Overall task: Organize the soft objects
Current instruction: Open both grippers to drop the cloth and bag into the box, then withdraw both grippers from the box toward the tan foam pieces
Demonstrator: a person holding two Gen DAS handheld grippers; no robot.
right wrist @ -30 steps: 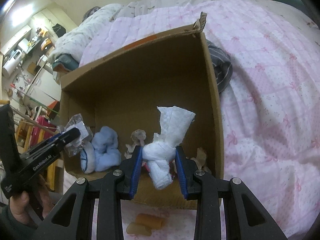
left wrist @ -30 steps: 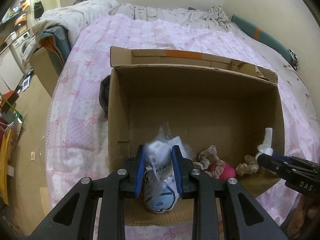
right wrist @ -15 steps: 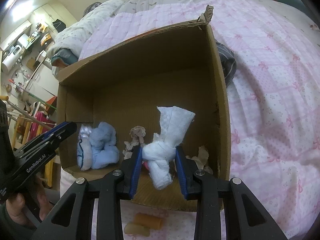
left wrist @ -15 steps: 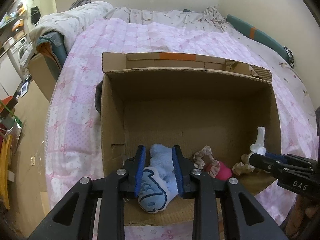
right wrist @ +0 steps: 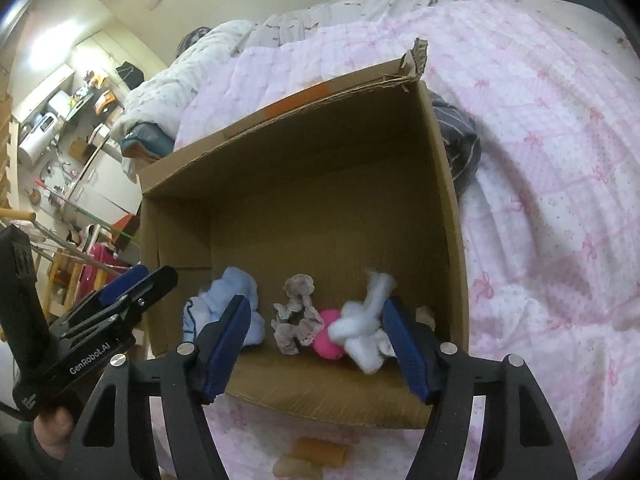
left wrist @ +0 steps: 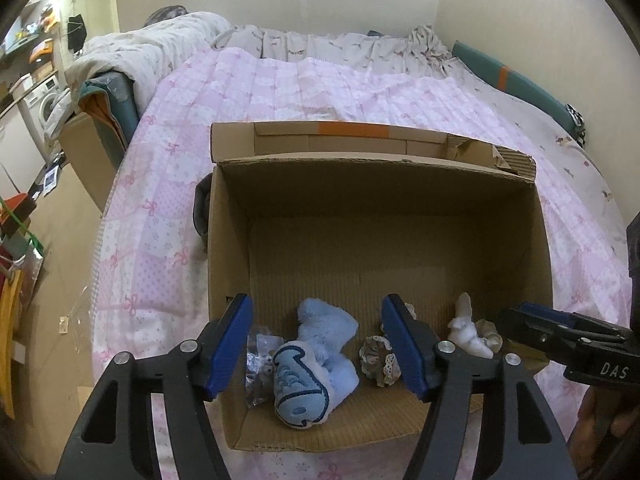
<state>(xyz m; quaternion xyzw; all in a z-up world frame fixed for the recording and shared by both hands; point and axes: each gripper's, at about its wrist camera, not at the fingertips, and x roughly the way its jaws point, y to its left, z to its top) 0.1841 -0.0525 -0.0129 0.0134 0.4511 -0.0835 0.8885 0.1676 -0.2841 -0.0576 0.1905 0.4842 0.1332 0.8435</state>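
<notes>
An open cardboard box (left wrist: 376,188) lies on the pink quilt. Inside lie a light blue plush sock (left wrist: 312,368), a clear plastic wrapper (left wrist: 256,364), a beige lace scrunchie (left wrist: 378,360) and a white knotted cloth (left wrist: 468,332). My left gripper (left wrist: 324,346) is open and empty above the blue sock. In the right wrist view my right gripper (right wrist: 320,346) is open and empty over the box (right wrist: 304,184). The white cloth (right wrist: 364,328) lies loose beside a pink ball (right wrist: 328,340), the scrunchie (right wrist: 298,316) and the blue sock (right wrist: 228,300).
The bed's pink quilt (left wrist: 280,88) stretches behind the box. A dark striped garment (right wrist: 460,140) lies against the box's outer side. Two small brown rolls (right wrist: 316,456) lie on the quilt in front of the box. Furniture and clutter stand at the left (left wrist: 24,80).
Both grippers have opened. The left let go of the blue sock and wrapper; the right let go of the white knotted cloth. Both items now lie in the box.
</notes>
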